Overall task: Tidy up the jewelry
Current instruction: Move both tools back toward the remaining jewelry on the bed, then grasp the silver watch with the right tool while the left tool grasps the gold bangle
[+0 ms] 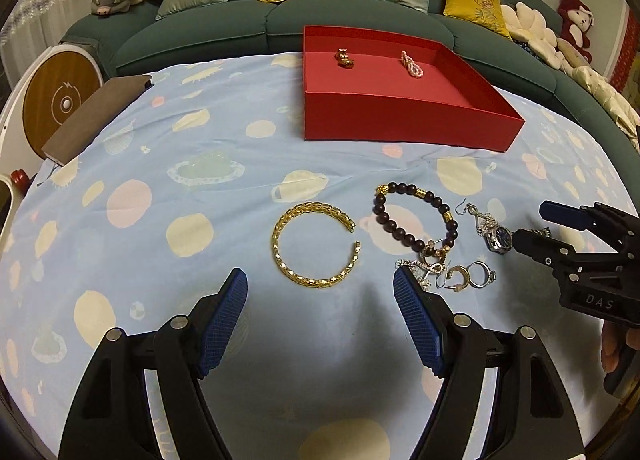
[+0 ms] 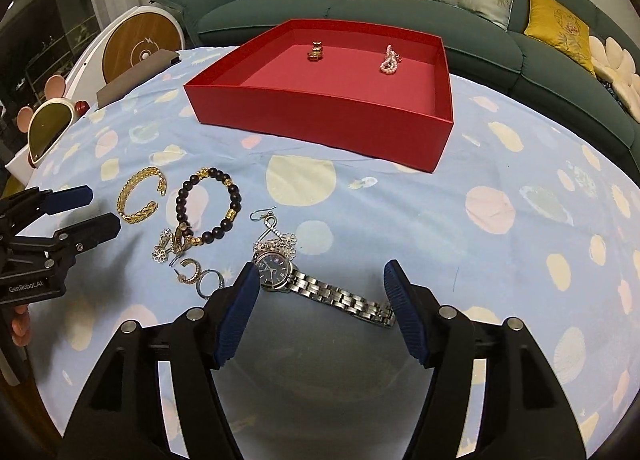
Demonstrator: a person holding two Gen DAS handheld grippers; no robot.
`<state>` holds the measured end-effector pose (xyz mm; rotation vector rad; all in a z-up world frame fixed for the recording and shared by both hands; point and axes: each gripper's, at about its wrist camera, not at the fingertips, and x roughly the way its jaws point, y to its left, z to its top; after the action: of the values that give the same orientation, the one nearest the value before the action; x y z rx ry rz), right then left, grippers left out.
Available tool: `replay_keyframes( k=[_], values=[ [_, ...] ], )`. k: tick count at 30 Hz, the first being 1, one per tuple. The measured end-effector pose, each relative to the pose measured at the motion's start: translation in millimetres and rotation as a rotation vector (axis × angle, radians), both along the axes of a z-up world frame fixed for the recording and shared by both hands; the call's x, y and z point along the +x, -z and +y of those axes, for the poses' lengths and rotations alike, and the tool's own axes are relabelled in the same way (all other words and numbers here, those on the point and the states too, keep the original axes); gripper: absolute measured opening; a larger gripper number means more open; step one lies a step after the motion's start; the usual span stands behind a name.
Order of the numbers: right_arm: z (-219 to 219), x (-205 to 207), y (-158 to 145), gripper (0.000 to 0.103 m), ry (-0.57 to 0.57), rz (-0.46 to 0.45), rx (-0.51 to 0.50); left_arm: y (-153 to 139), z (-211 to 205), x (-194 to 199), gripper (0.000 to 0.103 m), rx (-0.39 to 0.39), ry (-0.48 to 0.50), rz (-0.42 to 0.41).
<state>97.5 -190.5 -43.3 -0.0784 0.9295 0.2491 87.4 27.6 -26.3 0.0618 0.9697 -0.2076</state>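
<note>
A gold open bangle (image 1: 277, 244) lies on the blue spotted cloth just beyond my left gripper (image 1: 320, 280), which is open and holds nothing. To its right are a dark bead bracelet (image 1: 379, 207), small earrings and a ring (image 1: 480, 274), and a steel watch (image 1: 500, 238). My right gripper (image 2: 322, 272) is open and low over the watch (image 2: 340, 298), whose band lies between the fingers; its dial sits by the left fingertip. A red box (image 2: 320, 120) at the back holds a gold piece (image 2: 315, 51) and a pink pearl strand (image 2: 389, 60).
A green sofa (image 1: 280, 20) with cushions and plush toys runs behind the table. A brown notebook (image 1: 96, 112) and a round wooden-faced device (image 1: 60, 96) sit at the left edge. A person's fingers (image 1: 612, 344) hold the right gripper's handle.
</note>
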Motion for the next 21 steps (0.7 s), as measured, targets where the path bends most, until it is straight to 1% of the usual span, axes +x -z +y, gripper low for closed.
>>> replay_keyframes(
  k=[4,8,11,16,21],
  values=[
    [5,8,4,0.062,-0.017,0.011,0.005,6,-1,7,0.073,-0.010,-0.021,0.022],
    [10,12,11,0.060,-0.055,0.034,0.015,8,-2,10,0.073,0.001,-0.025,0.021],
    [13,10,12,0.054,-0.079,0.039,0.018,12,-2,11,0.073,0.010,-0.028,0.023],
    [19,4,12,0.037,-0.115,0.040,-0.024,19,-1,15,0.073,0.023,-0.040,0.033],
    [20,-1,10,0.025,-0.099,0.090,-0.025,21,-2,15,0.073,0.031,-0.040,0.034]
  ],
)
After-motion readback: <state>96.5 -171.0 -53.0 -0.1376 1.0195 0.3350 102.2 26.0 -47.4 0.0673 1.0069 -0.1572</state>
